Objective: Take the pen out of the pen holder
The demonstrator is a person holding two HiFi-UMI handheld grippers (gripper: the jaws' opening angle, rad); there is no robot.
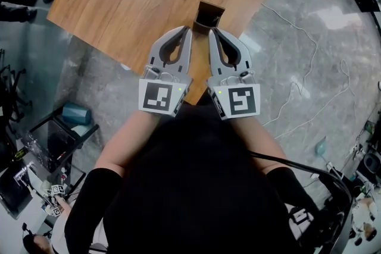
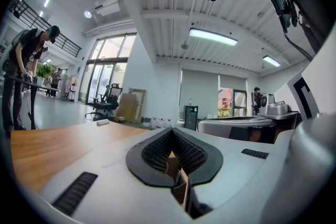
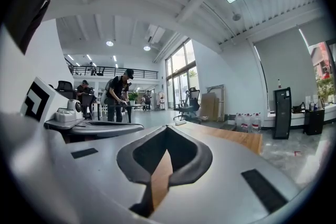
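Note:
A small brown pen holder (image 1: 209,13) stands on the wooden table (image 1: 149,3), close to its near corner. No pen shows in it from any view. My left gripper (image 1: 189,30) and right gripper (image 1: 212,33) are held side by side just short of the holder, tips pointing at it, both shut with nothing between the jaws. In the left gripper view, brown board of the holder (image 2: 173,165) shows through the hollow between the closed jaws. The right gripper view shows only bare table wood (image 3: 160,176) through its jaws.
The table ends just under the grippers; grey stone floor with loose cables (image 1: 297,86) lies to the right. A blue bin (image 1: 76,113) and a cluttered cart sit at lower left. A person (image 2: 23,71) stands beyond the table, with an office chair (image 2: 107,99) farther back.

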